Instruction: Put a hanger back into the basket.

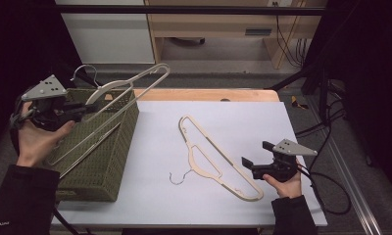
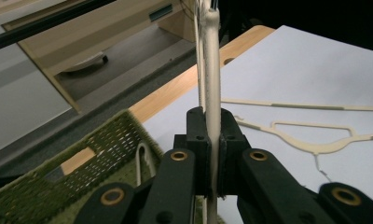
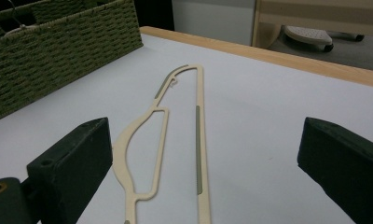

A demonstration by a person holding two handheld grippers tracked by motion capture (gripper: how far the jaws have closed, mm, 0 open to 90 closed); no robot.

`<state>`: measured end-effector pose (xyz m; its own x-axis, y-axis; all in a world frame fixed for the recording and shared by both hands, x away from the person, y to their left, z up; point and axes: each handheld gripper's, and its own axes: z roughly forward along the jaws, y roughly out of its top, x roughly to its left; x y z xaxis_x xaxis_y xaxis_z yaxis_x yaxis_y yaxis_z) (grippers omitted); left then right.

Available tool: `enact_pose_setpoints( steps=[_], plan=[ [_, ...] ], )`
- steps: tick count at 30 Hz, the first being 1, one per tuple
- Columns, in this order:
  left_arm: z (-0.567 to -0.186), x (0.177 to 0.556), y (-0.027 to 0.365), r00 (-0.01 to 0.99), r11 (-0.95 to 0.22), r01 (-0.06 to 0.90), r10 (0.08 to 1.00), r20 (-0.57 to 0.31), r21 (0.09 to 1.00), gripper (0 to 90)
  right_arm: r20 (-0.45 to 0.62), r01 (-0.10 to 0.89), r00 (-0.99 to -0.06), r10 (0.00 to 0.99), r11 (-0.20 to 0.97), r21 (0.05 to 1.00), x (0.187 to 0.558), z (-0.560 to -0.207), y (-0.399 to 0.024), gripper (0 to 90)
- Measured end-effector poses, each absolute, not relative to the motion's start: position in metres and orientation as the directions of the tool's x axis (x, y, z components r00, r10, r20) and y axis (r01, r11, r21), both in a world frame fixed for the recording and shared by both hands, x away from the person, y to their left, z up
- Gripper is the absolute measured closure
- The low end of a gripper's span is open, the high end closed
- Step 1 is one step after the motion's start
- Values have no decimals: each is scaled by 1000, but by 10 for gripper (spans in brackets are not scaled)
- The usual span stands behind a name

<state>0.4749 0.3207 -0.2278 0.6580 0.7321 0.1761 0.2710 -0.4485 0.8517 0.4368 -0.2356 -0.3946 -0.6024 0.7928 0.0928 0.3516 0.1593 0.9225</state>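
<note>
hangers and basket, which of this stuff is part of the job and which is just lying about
In the job:
- held hanger, clamped in the left gripper
- basket
- flat hanger on the sheet
- right gripper, open

Lying about:
- desk
- cables

Two black fingers (image 3: 70, 163) of the right gripper (image 3: 203, 168) rise from the bottom corners, spread wide apart with nothing between them. Beyond them a cream hanger (image 3: 175, 135) lies flat on the white table (image 3: 268, 107). A green woven basket (image 3: 58, 51) stands at upper left.
</note>
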Motion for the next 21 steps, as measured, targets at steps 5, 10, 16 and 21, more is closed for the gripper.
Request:
enact_pose_setpoints(
  steps=[5, 10, 16, 21],
  plan=[
    [-237, 481, 343, 625, -433, 307, 763, 163, 848, 860, 90, 350, -602, 793, 161, 923, 437, -395, -236, 35],
    [-246, 484, 364, 592, -419, 323, 789, 164, 849, 860, 91, 353, -602, 794, 162, 922, 437, -395, -235, 35],
    [-257, 485, 385, 562, -412, 357, 812, 159, 839, 860, 90, 355, -604, 792, 167, 920, 438, -396, -234, 35],
    [-270, 485, 397, 547, -425, 373, 819, 174, 825, 860, 91, 355, -602, 793, 164, 920, 437, -396, -235, 35]
  ],
)
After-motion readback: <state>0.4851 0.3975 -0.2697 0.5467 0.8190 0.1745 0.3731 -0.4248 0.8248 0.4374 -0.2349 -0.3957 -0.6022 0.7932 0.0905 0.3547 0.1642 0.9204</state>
